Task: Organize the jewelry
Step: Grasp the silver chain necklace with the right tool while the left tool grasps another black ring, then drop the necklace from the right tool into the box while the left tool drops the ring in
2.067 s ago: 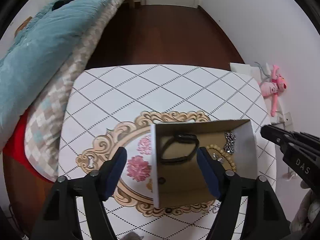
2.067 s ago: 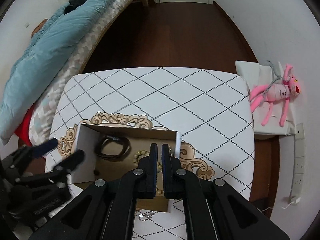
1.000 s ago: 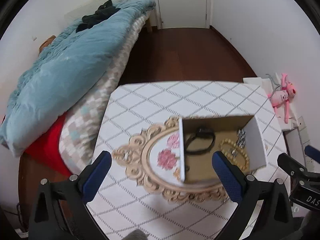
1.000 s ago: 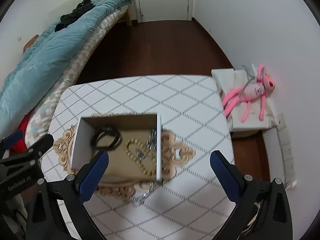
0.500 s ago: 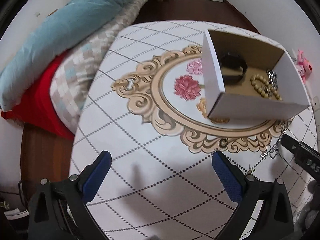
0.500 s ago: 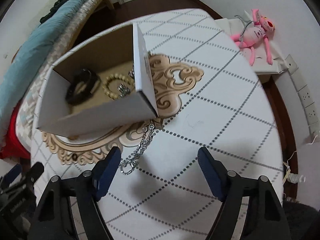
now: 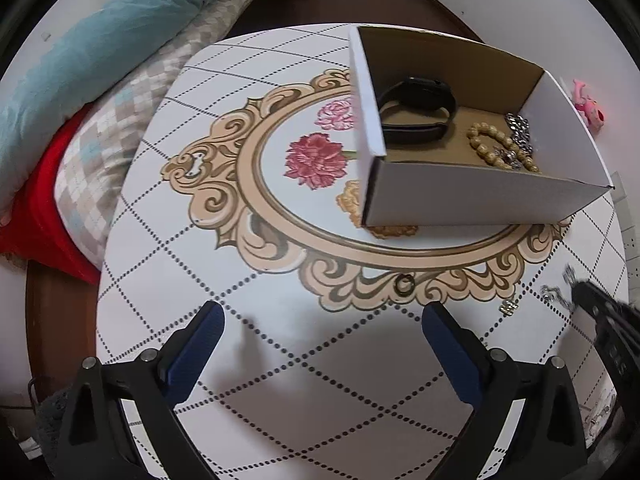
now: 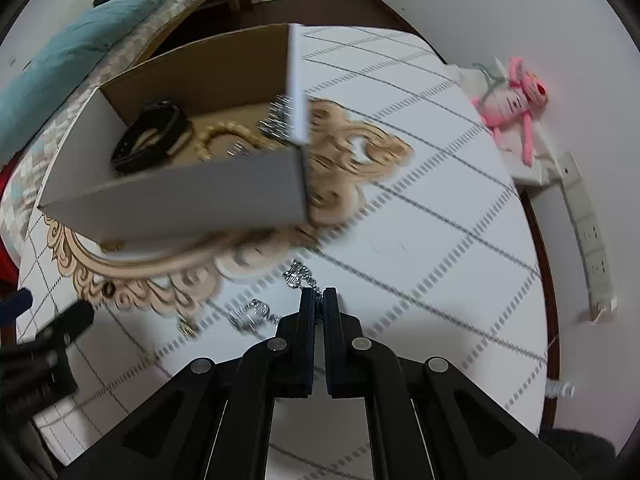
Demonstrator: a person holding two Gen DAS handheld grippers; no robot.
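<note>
An open cardboard box (image 7: 472, 196) stands on the round patterned table (image 7: 200, 248); it also shows in the right wrist view (image 8: 180, 200). Inside lie a black band (image 7: 416, 110), a wooden bead bracelet (image 7: 496, 148) and a silver chain piece (image 7: 518, 128). My right gripper (image 8: 319, 294) is shut on a silver chain (image 8: 296, 274) that lies on the table in front of the box. A small ring (image 7: 404, 284) and a small earring (image 7: 508, 307) lie on the table near it. My left gripper (image 7: 322, 320) is open and empty, low over the table's near side.
A bed with a teal quilt (image 7: 100, 40) borders the table on the left. A pink plush toy (image 8: 512, 100) lies on a white stand to the right, by the wall. Wall sockets (image 8: 592, 248) sit at the right.
My right gripper has gone from open to shut, closing on the silver chain by the box. Both grippers have come lower and nearer to the table. The left gripper stays open.
</note>
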